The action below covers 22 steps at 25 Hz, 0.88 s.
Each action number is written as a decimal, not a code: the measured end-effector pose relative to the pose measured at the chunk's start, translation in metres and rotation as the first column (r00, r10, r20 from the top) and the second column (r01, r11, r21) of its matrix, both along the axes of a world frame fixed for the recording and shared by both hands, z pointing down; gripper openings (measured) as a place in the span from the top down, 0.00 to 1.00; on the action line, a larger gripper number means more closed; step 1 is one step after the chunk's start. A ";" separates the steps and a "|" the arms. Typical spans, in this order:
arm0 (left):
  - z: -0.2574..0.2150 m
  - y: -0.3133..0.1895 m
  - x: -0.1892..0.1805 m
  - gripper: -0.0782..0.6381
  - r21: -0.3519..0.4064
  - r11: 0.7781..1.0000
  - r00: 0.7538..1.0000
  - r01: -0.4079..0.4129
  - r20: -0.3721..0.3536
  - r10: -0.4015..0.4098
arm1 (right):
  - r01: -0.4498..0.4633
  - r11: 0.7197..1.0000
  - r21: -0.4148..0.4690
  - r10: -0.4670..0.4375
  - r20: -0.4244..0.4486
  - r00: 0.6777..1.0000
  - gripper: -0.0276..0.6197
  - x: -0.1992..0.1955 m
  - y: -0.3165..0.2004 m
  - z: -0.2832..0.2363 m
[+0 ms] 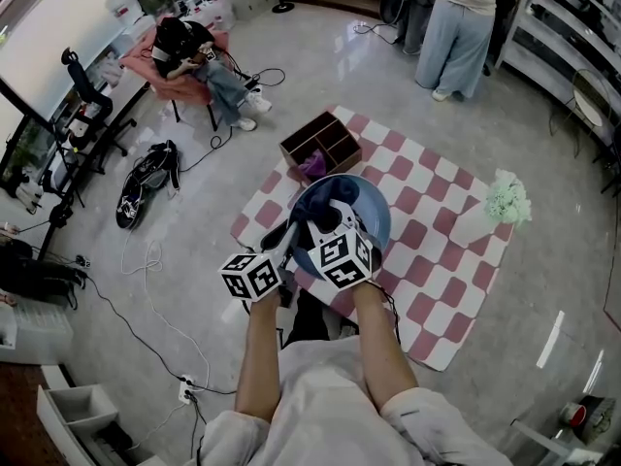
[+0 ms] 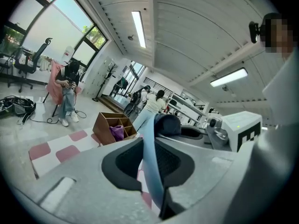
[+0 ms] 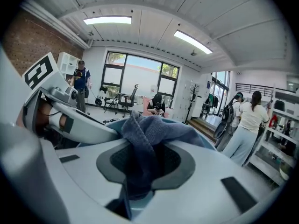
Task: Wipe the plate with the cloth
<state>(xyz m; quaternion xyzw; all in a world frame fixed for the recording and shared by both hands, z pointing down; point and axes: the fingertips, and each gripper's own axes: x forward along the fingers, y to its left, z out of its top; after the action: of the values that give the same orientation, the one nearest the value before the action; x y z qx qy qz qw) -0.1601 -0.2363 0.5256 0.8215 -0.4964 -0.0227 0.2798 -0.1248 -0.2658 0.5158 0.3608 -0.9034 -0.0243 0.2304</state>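
In the head view a round blue plate is held up over the pink-and-white checked mat. My left gripper is shut on the plate's near left rim. The plate's edge runs straight between the left gripper's jaws. A dark blue cloth lies bunched on the plate's face. My right gripper is shut on this cloth, which fills the gap between its jaws. Plate surface shows behind the cloth. The cloth also peeks over the plate's top in the left gripper view.
A wooden compartment box with a purple cloth stands at the mat's far corner. A white vase of pale-green flowers stands on the mat's right edge. A seated person, a black bag and floor cables lie to the left; people stand at the back.
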 end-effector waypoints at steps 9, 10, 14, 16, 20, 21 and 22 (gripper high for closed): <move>0.000 0.001 0.009 0.82 0.012 1.000 0.999 -0.027 0.033 0.027 | -0.051 0.999 0.000 0.051 0.028 0.998 0.80 0.017 -0.005 0.003; -0.001 0.001 0.009 0.82 0.013 0.999 0.999 -0.029 0.031 0.029 | -0.059 0.998 0.001 0.059 0.031 0.998 0.80 0.020 -0.006 0.002; -0.001 0.001 0.012 0.82 0.016 0.999 0.999 -0.034 0.024 0.034 | -0.097 0.995 0.001 0.097 0.036 0.995 0.80 0.033 -0.011 0.003; -0.002 0.000 0.012 0.82 0.021 0.999 0.999 -0.032 0.022 0.031 | -0.116 0.993 -0.002 0.116 0.032 0.993 0.80 0.040 -0.013 0.006; -0.004 0.001 0.010 0.81 0.026 0.999 1.000 -0.024 0.020 0.023 | -0.159 0.987 -0.022 0.159 0.031 0.987 0.80 0.060 -0.019 0.016; -0.004 0.001 0.009 0.81 0.028 0.999 1.000 -0.022 0.020 0.021 | -0.172 0.985 -0.029 0.173 0.030 0.985 0.80 0.066 -0.020 0.018; -0.005 0.001 0.008 0.81 0.030 0.999 1.000 -0.019 0.021 0.018 | -0.185 0.982 -0.036 0.186 0.028 0.982 0.80 0.072 -0.022 0.021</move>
<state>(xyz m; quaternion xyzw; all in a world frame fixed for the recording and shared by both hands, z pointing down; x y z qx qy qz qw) -0.1518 -0.2353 0.5206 0.8302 -0.4914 -0.0191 0.2625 -0.0525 -0.2878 0.5367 0.4398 -0.8697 0.0178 0.2235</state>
